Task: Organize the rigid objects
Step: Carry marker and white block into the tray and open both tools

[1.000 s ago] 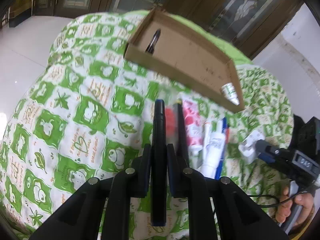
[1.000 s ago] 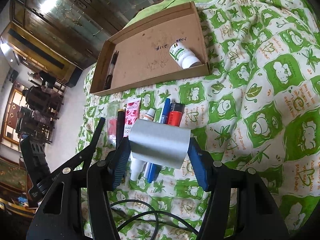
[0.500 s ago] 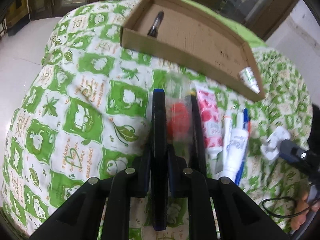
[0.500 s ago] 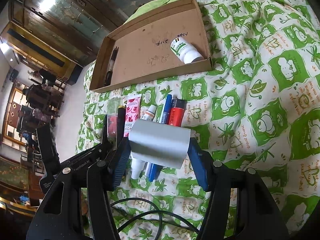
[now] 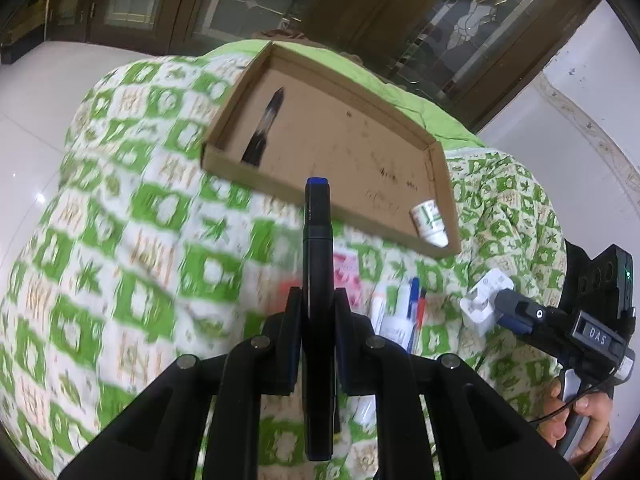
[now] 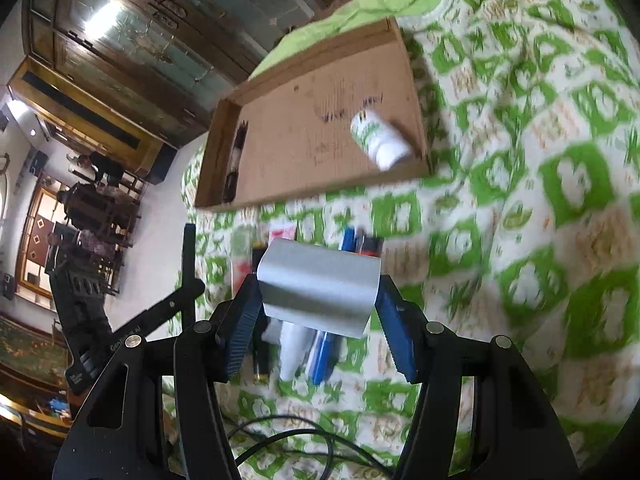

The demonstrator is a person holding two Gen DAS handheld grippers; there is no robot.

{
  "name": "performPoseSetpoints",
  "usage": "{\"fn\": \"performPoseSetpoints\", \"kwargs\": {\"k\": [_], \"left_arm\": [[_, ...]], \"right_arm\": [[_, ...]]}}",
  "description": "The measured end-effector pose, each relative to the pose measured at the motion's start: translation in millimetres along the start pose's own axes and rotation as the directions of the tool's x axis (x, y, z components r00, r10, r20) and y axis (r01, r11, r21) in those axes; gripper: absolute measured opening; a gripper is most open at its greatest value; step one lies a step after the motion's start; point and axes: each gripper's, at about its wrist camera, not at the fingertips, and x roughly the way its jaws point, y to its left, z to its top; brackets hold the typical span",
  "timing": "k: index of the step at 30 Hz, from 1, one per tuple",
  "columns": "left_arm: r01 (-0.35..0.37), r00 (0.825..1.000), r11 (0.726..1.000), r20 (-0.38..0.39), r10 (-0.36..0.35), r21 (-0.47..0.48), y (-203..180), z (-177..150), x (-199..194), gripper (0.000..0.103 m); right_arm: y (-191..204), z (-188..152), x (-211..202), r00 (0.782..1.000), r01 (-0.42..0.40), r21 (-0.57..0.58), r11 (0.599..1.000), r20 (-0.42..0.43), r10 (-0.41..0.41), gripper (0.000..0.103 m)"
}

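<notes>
My left gripper [image 5: 318,300] is shut on a black marker with a blue end [image 5: 317,216], held above the quilt just short of the cardboard tray [image 5: 340,136]. In the tray lie a dark pen [image 5: 266,128] at the left and a white bottle [image 5: 430,222] in the near right corner. My right gripper [image 6: 318,292] is shut on a white block-shaped plug [image 6: 320,276], which also shows in the left wrist view as a white plug [image 5: 486,300]. It hangs over a row of items on the quilt, with the tray [image 6: 304,148] farther off.
A green-and-white quilt [image 5: 120,240] covers the surface. On it below the grippers lie a pink tube [image 5: 348,272], a white tube [image 6: 294,348], blue pens [image 6: 324,356] and a red item [image 6: 370,246]. A hand [image 5: 576,412] holds the right gripper. White floor and dark cabinets surround.
My left gripper has risen with the marker and moved toward the tray; the row of items now sits lower and partly behind it. The right gripper has hardly moved.
</notes>
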Motion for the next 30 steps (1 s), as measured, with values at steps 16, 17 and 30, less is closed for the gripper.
{"fn": "performPoseSetpoints", "kwargs": {"k": [16,17,30], "left_arm": [[-0.048,0.999,0.996,0.018,0.047,0.081,-28,112,64,0.013],[-0.06,0.998,0.994,0.011,0.059,0.09,-29,116,73,0.013],[-0.232,0.973,0.955,0.039,0.229,0.184,1,127,104,0.013]], "right_arm": [[24,82,47,1.0,0.006,-0.025,1.0,0.023,-0.005,0.058],[24,86,53,1.0,0.015,-0.026,1.0,0.018,-0.015,0.058],[35,106,112,0.994,0.087,-0.097,0.991,-0.057,-0.093,0.058]]}}
